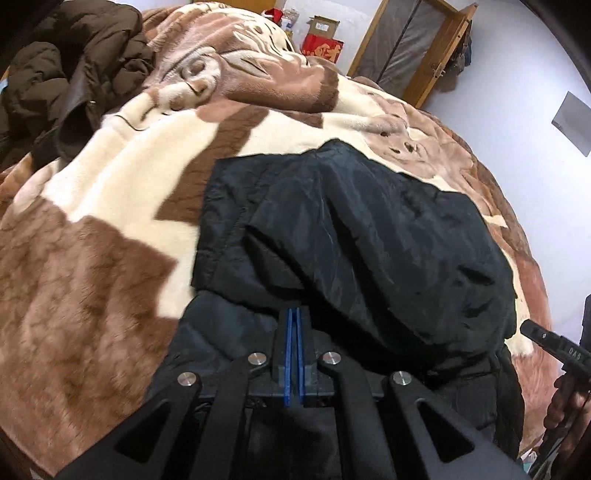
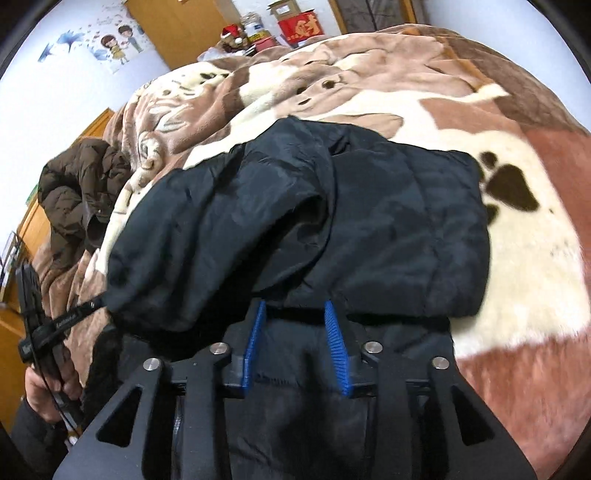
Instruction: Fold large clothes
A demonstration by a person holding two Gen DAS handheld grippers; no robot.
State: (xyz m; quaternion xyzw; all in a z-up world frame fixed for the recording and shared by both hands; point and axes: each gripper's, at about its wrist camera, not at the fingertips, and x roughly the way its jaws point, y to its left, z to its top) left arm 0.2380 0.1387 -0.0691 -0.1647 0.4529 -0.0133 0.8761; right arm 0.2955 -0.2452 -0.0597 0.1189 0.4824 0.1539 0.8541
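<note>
Inspection of the bed, left to right. At the far left corner a brown puffer coat (image 1: 70, 70) lay heaped on the blanket (image 1: 110, 206), crumpled and well apart from the work item. The blanket, patterned in brown and cream, covered the whole bed surface in both views.

Your left gripper (image 1: 294, 314) was clenched: the blue pads (image 1: 289, 350) stood pressed together with only a thin dark line between them. Its tips lay against the near edge of the black jacket (image 1: 369, 229). Whether cloth was pinched between the pads could not be told. In the right wrist view the same tool appeared at the left edge of the jacket, with your hand (image 2: 40, 391) wrapped around its handle.

The black jacket lay near the middle of the bed, towards the near edge, partly folded: an upper layer was doubled over a lower one, and a dark portion hung towards you over the near edge of the bed. Cream blanket showed beyond it and on either side.

Your right gripper (image 2: 297, 314) was released, the ribbed blue fingers (image 2: 336, 347) spread apart either side of the jacket's near fold, holding nothing.

Past the far edge of the bed stood a red box (image 2: 301, 24), with a wooden door (image 1: 417, 48) beside it.
</note>
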